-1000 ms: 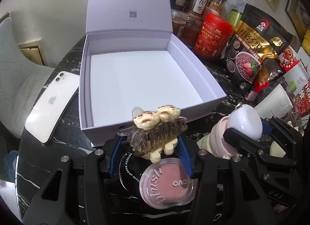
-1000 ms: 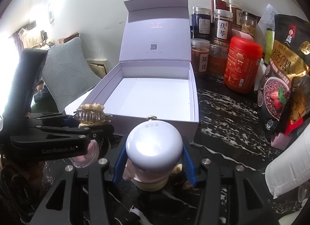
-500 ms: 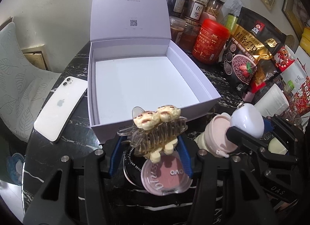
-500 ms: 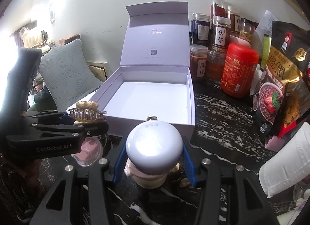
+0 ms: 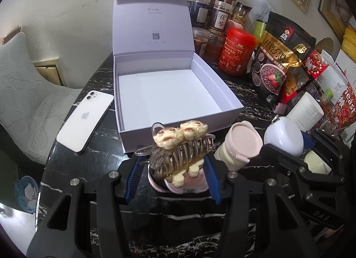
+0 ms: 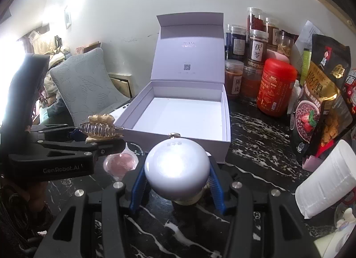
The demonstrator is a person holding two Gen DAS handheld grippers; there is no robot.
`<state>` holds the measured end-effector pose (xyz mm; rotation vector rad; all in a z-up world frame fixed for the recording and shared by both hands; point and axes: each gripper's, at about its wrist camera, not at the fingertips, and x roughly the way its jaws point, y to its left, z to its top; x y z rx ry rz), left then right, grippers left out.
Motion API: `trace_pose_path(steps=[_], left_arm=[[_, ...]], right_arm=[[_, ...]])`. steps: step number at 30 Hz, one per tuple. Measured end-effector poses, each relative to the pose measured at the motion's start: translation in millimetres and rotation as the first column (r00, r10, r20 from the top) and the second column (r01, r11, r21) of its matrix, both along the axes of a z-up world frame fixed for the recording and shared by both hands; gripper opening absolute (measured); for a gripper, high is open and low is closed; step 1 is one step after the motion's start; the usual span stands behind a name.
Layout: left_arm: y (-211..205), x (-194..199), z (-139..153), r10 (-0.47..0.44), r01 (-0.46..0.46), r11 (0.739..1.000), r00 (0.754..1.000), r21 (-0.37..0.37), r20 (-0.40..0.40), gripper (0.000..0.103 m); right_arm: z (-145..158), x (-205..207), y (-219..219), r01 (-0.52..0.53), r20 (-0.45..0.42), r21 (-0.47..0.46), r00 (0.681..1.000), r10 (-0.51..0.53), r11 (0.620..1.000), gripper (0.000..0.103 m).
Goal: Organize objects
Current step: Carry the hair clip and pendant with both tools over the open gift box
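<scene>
An open white box [image 5: 173, 93] [image 6: 182, 111], its lid upright, sits empty on the black marble table [image 6: 255, 151]. My left gripper [image 5: 172, 169] [image 6: 100, 133] is shut on a brown hair claw clip [image 5: 178, 153] [image 6: 100, 128] topped with two cream bear figures, just short of the box's near wall. My right gripper [image 6: 176, 180] [image 5: 289, 147] is shut on a white dome-shaped object [image 6: 176, 167] [image 5: 283, 135] before the box's near right corner. A pink blush compact [image 6: 120, 162] lies on the table under the clip. A cream bottle with a pink lid [image 5: 242, 144] stands between the two grippers.
A white phone [image 5: 84, 120] lies left of the box. Jars and a red canister [image 5: 237, 51] crowd the back right, with snack bags [image 5: 280, 64] beside them. A white cup [image 6: 327, 178] lies on its side at the right. A grey cushioned chair [image 5: 22, 93] stands past the table's left edge.
Both grippers have risen and drawn back from the box, each keeping its hold. The box looks smaller and farther. The blush compact has slipped mostly under the clip in the left view.
</scene>
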<state>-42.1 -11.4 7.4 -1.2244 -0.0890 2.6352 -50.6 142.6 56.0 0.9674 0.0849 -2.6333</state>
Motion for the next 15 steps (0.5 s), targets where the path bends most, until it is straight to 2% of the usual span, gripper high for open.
trace_pose_path(steps=[8,15], left_arm=[[-1.1,12.3,15.3,-0.005,0.005,1.0,1.0,0.0,-0.026,0.049],[1.7,-0.9,26.6,-0.014,0.013,1.0,0.999,-0.019,-0.045,0.049]], right_arm=[[16.3,12.8,-4.5,-0.032,-0.024,-0.003,0.999,0.032,0.999,0.052],[19.7,1.4,-5.6,-0.045,-0.027,-0.012,0.999,0.045,0.999,0.052]])
